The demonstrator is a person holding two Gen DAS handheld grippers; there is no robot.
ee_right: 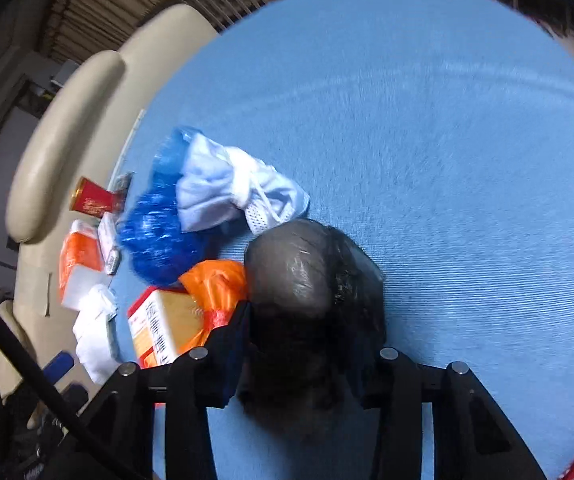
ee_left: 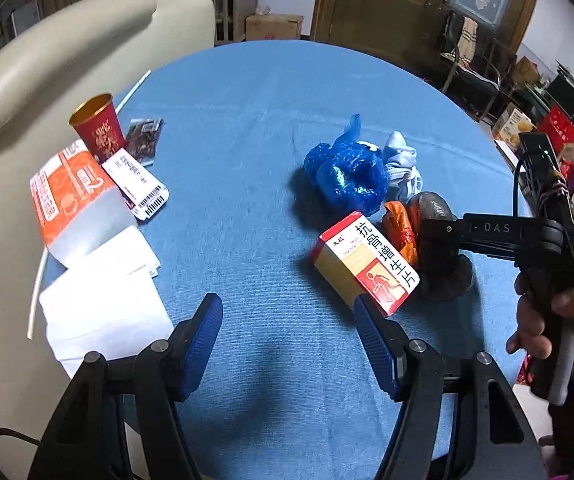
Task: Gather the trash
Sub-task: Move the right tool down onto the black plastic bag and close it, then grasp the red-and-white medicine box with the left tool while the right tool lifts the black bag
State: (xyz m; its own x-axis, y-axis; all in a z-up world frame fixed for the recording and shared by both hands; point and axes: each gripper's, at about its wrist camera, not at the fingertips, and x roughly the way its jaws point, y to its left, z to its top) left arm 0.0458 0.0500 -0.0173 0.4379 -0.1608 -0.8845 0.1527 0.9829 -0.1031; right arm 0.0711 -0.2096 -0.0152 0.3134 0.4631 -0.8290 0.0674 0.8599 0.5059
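Observation:
Trash lies on a round table with a blue cloth (ee_left: 247, 128). A red-and-yellow medicine box (ee_left: 365, 264), an orange plastic bag (ee_left: 401, 232), a blue plastic bag (ee_left: 347, 170), a white cloth mask bundle (ee_left: 403, 164) and a grey-black plastic bag (ee_left: 435, 208) lie together. My left gripper (ee_left: 289, 344) is open above bare cloth, its right finger just beside the box. My right gripper (ee_right: 303, 344) has its fingers around the grey-black bag (ee_right: 299, 264); the bag fills the gap and hides the pads. In the right wrist view the box (ee_right: 167, 324) and orange bag (ee_right: 215, 284) lie left of it.
At the table's left edge are a red paper cup (ee_left: 99, 128), an orange-and-white tissue pack (ee_left: 75, 200), white tissues (ee_left: 103, 300), a barcode-labelled packet (ee_left: 139, 184), a dark snack packet (ee_left: 145, 140) and a white straw (ee_left: 133, 92). A cream sofa (ee_left: 47, 72) stands behind.

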